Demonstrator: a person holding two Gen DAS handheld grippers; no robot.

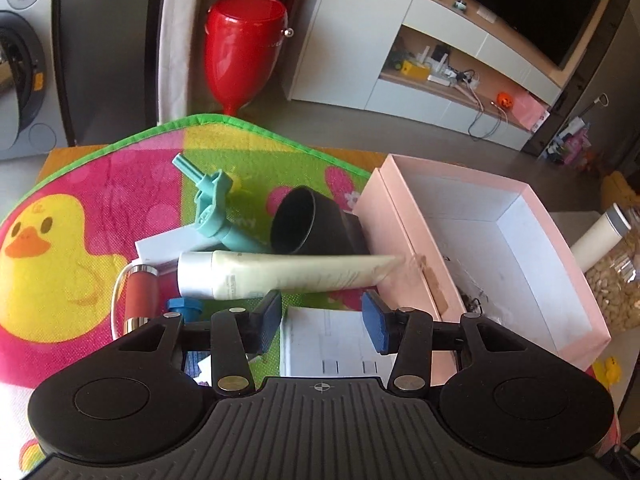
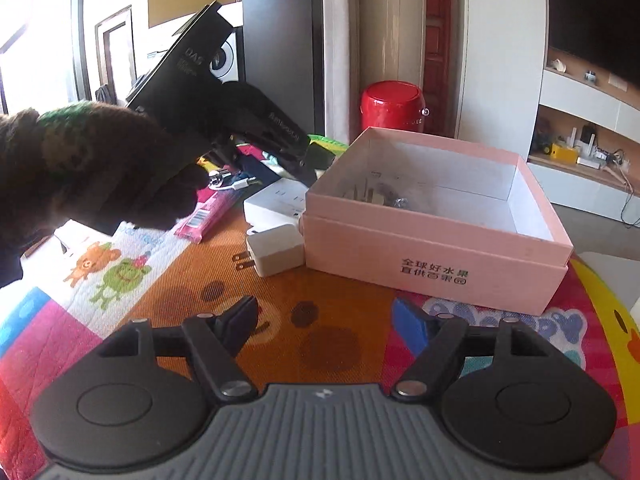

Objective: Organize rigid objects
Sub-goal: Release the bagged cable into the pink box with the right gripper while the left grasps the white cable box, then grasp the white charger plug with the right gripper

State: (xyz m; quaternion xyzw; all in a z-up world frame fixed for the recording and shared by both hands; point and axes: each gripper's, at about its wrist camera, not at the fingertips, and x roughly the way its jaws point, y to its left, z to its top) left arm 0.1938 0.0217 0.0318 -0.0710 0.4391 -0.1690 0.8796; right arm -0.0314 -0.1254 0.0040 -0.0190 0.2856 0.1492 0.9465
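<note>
Ahead of my left claw (image 1: 322,318), its blue-padded fingers spread and holding nothing, lay a smooth cream plastic tube (image 1: 280,274), crosswise just beyond the fingertips. Right of it sat the matte pink cardboard box (image 1: 404,216), lid off, small items inside. My right claw (image 2: 324,322) hung released over the woven cartoon mat (image 2: 332,344), with the glossy white plug adapter (image 2: 276,254) ahead, touching the box.

The pink box (image 2: 436,256) had "全球好水果" printed on its front side, with a smaller, blurrier line right underneath it.
</note>
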